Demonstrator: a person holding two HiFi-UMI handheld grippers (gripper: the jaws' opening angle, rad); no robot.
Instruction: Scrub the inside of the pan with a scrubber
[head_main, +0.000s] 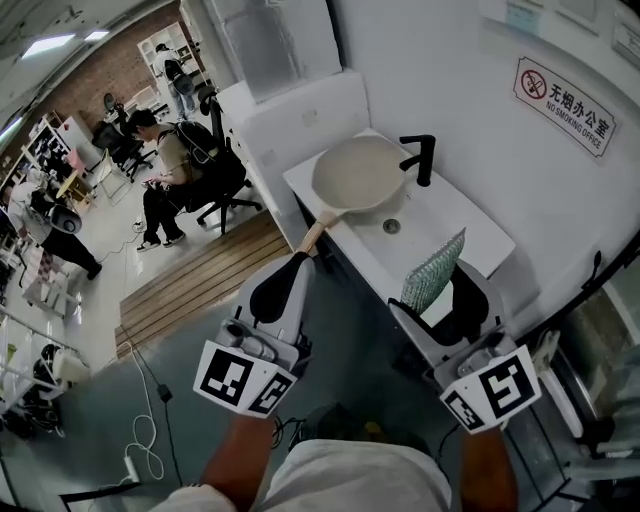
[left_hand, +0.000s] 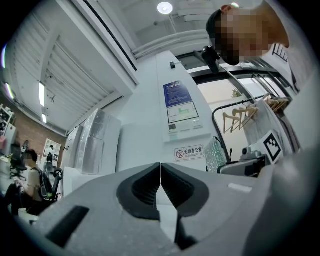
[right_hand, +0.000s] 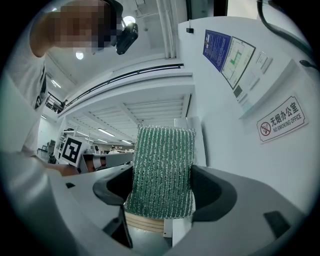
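Head view looks down; gripper views seemingly share sign

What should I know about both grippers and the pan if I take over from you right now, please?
Left gripper: jaws shut, nothing between them; it is close to the end of the pan's handle, and I cannot tell whether they touch.
Right gripper: jaws shut on the green mesh scrubber sponge, held upright in front of the white sink.
Beige round pan: lies over the sink's far end beside the black faucet, with its wooden handle pointing toward the left gripper.
Done: scrubber in hand.
Left: steady the pan and scrub its inside; the scrubber is not yet on the pan.
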